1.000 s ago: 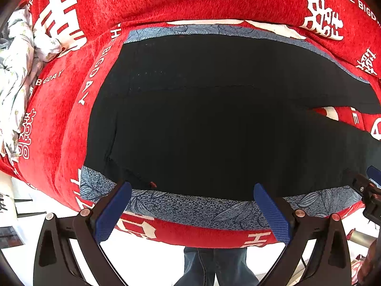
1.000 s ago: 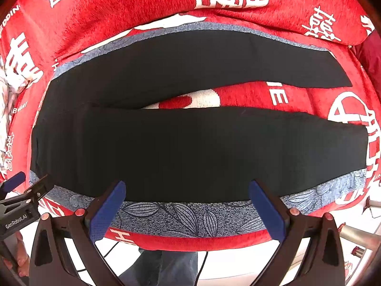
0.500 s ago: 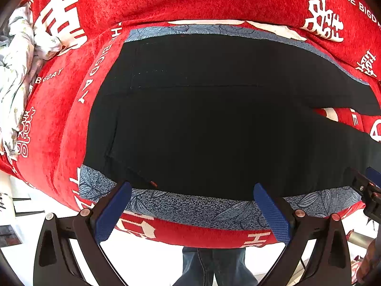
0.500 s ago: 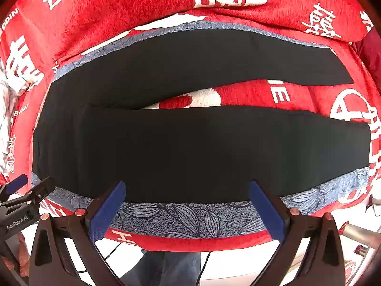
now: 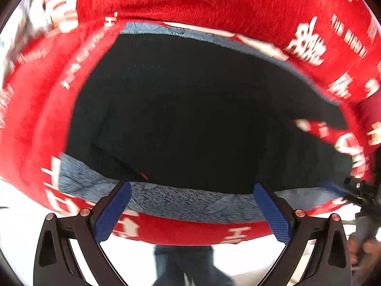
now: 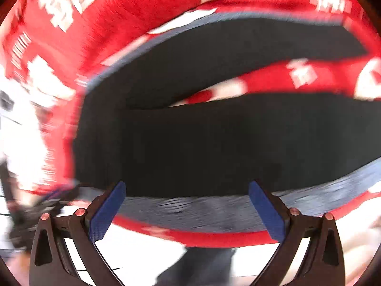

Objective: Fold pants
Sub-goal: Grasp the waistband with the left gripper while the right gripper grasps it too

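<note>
Black pants lie flat on a grey-blue leaf-print cloth spread over a red blanket. The waist end fills the left wrist view; the two legs run off to the right, split by a wedge of red. My left gripper hangs open just short of the pants' near edge, nothing between its blue pads. My right gripper is open too, over the near edge of the nearer leg. The other gripper shows at the edge of each view, the right gripper and the left gripper. Both views are motion-blurred.
The red blanket with white characters covers the whole surface and rises behind the pants. A person's denim-clad legs stand below the near edge on a white floor. Pale blurred fabric lies at the left.
Both grippers have swung sideways and the views are now blurred; the right view has shifted toward the waist end. The pants have not moved and both grippers stay open.
</note>
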Demonstrator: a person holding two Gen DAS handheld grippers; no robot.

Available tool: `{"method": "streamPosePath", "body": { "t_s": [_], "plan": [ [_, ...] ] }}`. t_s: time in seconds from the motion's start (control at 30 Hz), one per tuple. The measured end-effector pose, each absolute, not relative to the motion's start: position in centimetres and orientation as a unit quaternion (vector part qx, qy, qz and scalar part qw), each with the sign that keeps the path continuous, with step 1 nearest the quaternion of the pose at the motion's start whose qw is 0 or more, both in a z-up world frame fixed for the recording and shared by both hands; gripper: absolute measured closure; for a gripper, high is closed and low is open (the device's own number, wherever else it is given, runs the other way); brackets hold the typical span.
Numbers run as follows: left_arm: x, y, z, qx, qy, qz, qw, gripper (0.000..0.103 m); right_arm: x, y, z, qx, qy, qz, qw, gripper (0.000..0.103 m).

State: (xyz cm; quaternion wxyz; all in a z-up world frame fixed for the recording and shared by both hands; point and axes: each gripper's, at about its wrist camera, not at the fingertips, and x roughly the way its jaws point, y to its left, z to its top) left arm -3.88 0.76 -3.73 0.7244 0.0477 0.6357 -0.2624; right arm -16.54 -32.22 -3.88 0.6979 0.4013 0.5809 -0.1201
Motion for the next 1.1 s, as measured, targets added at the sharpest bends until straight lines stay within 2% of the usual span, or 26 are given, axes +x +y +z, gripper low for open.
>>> {"method": "streamPosePath", "body": {
  "t_s": [0.1,0.17,0.23,0.47,0.6,0.77,0.87,0.9,0.93,0.97,1.0,1.1],
  "plan": [
    [-3.3,3.6,-5.7,-0.007,0.661,-0.287,0.694,0.0,-18.8,-32.6,-6.0,0.534,0.528,-0.024,0.66,0.002],
    [-3.2,5.4,-7.7,-0.033,0.677,-0.286,0.678,0.0,-20.6,-32.2,-8.5,0.588,0.515,0.008,0.624,0.012],
    [-3.2,6.9,-9.5,-0.058,0.692,-0.281,0.662,0.0,-22.1,-31.8,-10.6,0.616,0.514,0.016,0.597,0.028],
    [-2.9,8.3,-12.6,-0.127,0.702,-0.259,0.651,0.0,-25.1,-30.9,-15.5,0.649,0.519,0.015,0.555,0.029],
    [-2.4,8.1,-11.1,-0.156,0.673,-0.283,0.666,0.0,-24.2,-31.9,-14.7,0.665,0.481,0.014,0.572,0.029],
    [-2.2,8.2,-12.7,-0.152,0.68,-0.257,0.669,0.0,-23.8,-32.3,-14.6,0.68,0.452,0.013,0.577,0.029],
    [-2.4,7.8,-12.3,-0.124,0.68,-0.235,0.684,0.014,-24.3,-31.6,-15.3,0.689,0.455,0.005,0.564,0.03],
    [-2.4,7.9,-12.1,-0.116,0.679,-0.228,0.688,0.027,-24.4,-32.2,-15.3,0.698,0.447,0.003,0.559,0.037],
    [-2.3,8.0,-11.8,-0.109,0.68,-0.222,0.69,0.046,-24.7,-32.1,-15.6,0.712,0.439,-0.007,0.549,0.056],
    [-2.1,8.4,-11.6,-0.121,0.68,-0.229,0.687,0.057,-24.5,-32.1,-15.4,0.719,0.434,-0.015,0.543,0.07],
    [-1.6,8.9,-11.6,-0.149,0.683,-0.238,0.675,0.073,-24.5,-32.2,-15.2,0.721,0.431,-0.024,0.543,0.093],
    [-0.4,9.0,-10.3,-0.171,0.682,-0.232,0.673,0.077,-23.8,-33.0,-12.7,0.696,0.438,-0.033,0.568,0.094]
  ]
}}
